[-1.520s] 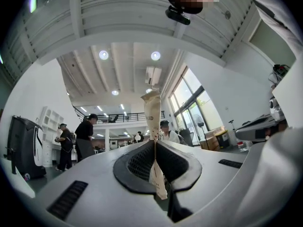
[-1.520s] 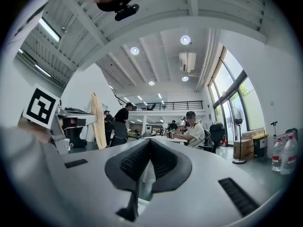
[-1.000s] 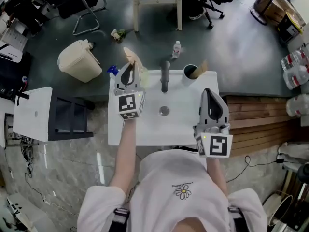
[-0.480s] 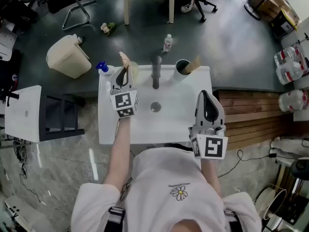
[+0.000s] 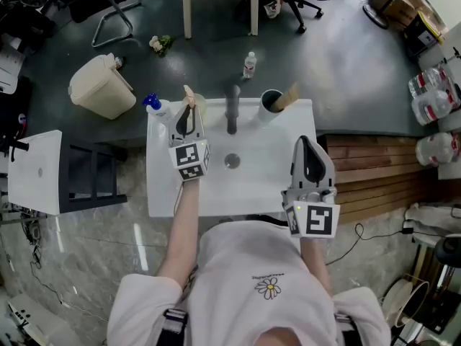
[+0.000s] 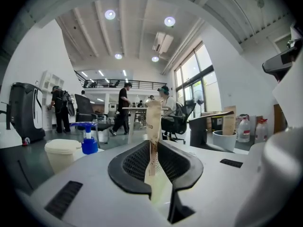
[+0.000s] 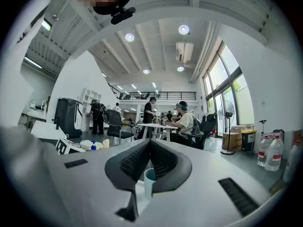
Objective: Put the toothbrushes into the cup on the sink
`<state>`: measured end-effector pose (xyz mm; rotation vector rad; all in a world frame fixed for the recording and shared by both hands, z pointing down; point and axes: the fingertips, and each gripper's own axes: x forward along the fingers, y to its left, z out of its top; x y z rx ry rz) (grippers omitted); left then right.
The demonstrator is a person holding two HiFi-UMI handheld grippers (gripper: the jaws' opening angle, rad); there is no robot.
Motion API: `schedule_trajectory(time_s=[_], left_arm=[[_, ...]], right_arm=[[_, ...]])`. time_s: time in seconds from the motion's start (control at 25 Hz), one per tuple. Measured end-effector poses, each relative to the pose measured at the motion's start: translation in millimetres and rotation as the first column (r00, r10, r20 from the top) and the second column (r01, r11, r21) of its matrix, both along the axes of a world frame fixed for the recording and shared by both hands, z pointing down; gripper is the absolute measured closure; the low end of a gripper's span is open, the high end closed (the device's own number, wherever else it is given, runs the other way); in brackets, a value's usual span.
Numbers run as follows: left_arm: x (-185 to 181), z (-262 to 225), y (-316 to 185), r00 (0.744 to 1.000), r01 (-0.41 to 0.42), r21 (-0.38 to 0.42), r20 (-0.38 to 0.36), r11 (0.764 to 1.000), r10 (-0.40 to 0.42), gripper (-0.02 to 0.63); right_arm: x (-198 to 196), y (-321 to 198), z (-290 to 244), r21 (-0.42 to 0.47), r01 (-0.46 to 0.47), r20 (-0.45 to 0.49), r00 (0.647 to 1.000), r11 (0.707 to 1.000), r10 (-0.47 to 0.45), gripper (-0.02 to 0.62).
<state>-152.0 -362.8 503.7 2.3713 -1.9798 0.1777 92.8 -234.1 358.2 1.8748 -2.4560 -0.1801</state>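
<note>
Toothbrush [image 6: 152, 122] clamped in left gripper [image 6: 153, 145] jaws, clear only in its view, right gripper [image 7: 150, 144] jaws closed

I'm in a big open-plan office or lab hall, not a bathroom. The white sink [image 5: 274, 171] stands by itself as a free unit on a dark grey floor [image 5: 346, 56], with office chairs [image 5: 108, 2] close by. Behind it, people [image 7: 184, 119] sit and stand at a table [image 7: 154, 125]. A mezzanine railing [image 7: 156, 96], tall windows [image 7: 227, 91], round ceiling lights [image 7: 183, 30], a standing fan [image 7: 227, 112] and big water bottles [image 5: 432, 96] fill the hall.
</note>
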Motion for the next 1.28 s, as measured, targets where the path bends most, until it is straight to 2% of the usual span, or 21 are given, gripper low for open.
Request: schedule_trajectory(time_s=[0.2, 0.32, 0.52, 0.68, 0.8, 1.04, 1.16, 1.28], left_arm=[[-9.3, -4.7, 0.1, 0.999, 0.045, 0.009, -0.014, 0.999, -0.044, 0.501], [-13.6, -21.6, 1.0, 0.998, 0.064, 0.042, -0.022, 0.997, -0.063, 0.497], [-11.5, -77.6, 5.5, 0.998, 0.057, 0.152, 0.003, 0.987, -0.059, 0.499], [-3.0, -138.0, 27.5, 0.999, 0.028, 0.278, 0.019, 0.96, -0.035, 0.499], [4.3, -173.3, 51.2, 0.999, 0.014, 0.333, 0.028, 0.943, -0.024, 0.514], [23.4, -202.5, 106.3, 0.999, 0.021, 0.368, -0.033, 0.93, -0.009, 0.579], [27.0, -197.3, 127.3, 0.998, 0.034, 0.369, -0.06, 0.929, -0.013, 0.588], [28.2, -187.6, 139.8, 0.999, 0.037, 0.357, -0.051, 0.933, -0.021, 0.589]], right_arm=[[-1.9, 0.2, -0.8, 0.006, 0.012, 0.012, 1.0, 1.0, -0.012, 0.584], [-0.5, 0.1, -0.8, 0.007, 0.013, 0.014, 1.0, 1.0, -0.013, 0.584], [-1.2, 1.4, -1.0, 0.009, 0.02, 0.019, 1.0, 1.0, -0.02, 0.584], [-5.9, 0.9, -1.7, 0.014, 0.038, 0.027, 0.999, 0.999, -0.038, 0.584], [-10.0, 0.4, -3.2, 0.022, 0.054, 0.033, 0.998, 0.998, -0.055, 0.584], [-18.3, -4.0, -4.0, 0.037, 0.083, 0.043, 0.995, 0.996, -0.085, 0.584], [-19.1, -4.4, -1.6, 0.04, 0.089, 0.03, 0.995, 0.995, -0.09, 0.584], [-18.2, -5.1, -1.5, 0.043, 0.081, 0.013, 0.997, 0.996, -0.081, 0.584]])
